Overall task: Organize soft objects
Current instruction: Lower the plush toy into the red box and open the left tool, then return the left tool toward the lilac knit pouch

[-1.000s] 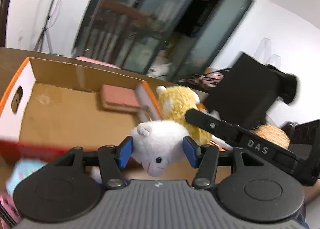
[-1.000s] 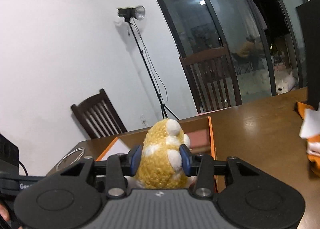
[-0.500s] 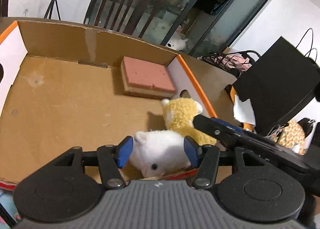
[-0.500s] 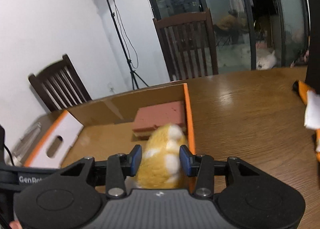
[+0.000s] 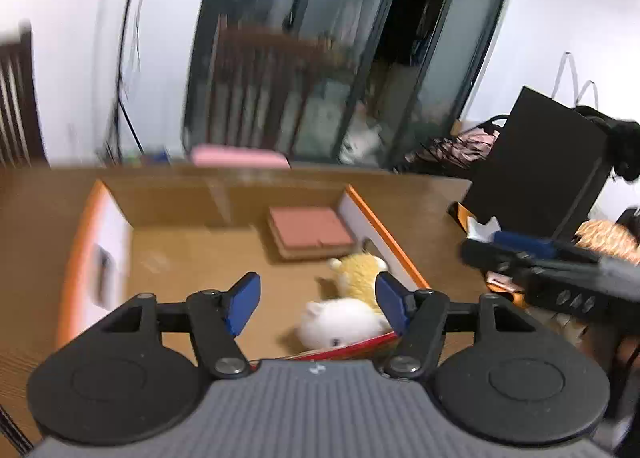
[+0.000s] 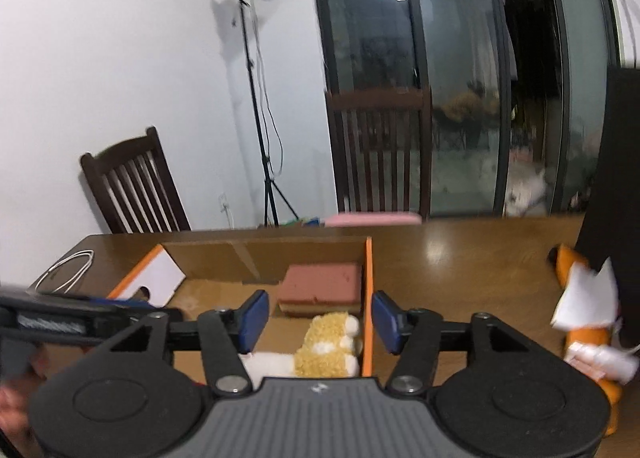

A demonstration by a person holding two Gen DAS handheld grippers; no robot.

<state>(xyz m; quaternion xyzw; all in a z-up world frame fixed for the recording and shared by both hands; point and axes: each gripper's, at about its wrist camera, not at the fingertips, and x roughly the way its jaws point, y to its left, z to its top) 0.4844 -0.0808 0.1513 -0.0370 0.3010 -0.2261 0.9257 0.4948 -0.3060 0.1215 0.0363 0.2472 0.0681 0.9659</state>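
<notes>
Left wrist view: left gripper jaws opening, wide apart, nothing pinched; the white plush lies on the box floor below and just past the tips, nearer the right-hand pad but clear of it, so it looks released. Yellow plush lies just beyond the white one, touching it, tucked against the box's right wall. Both seem dropped in the near right corner to keep soft items grouped, leaving the box's left part free. Pink sponge block sits farther ahead against the far wall. Right gripper shows off to the right as a blurred dark bar over the counter, outside the box. Frame is motion-blurred. Right wrist view: right gripper jaws also opening, pads well apart and holding nothing; yellow plush lies below between them, on the box floor, snug to the orange wall, with the white plush touching it on the left. Sponge just ahead of it. Left gripper crosses at far left. An orange fox plush lies on the counter well to the right, outside the box, likely still to be sorted.
</notes>
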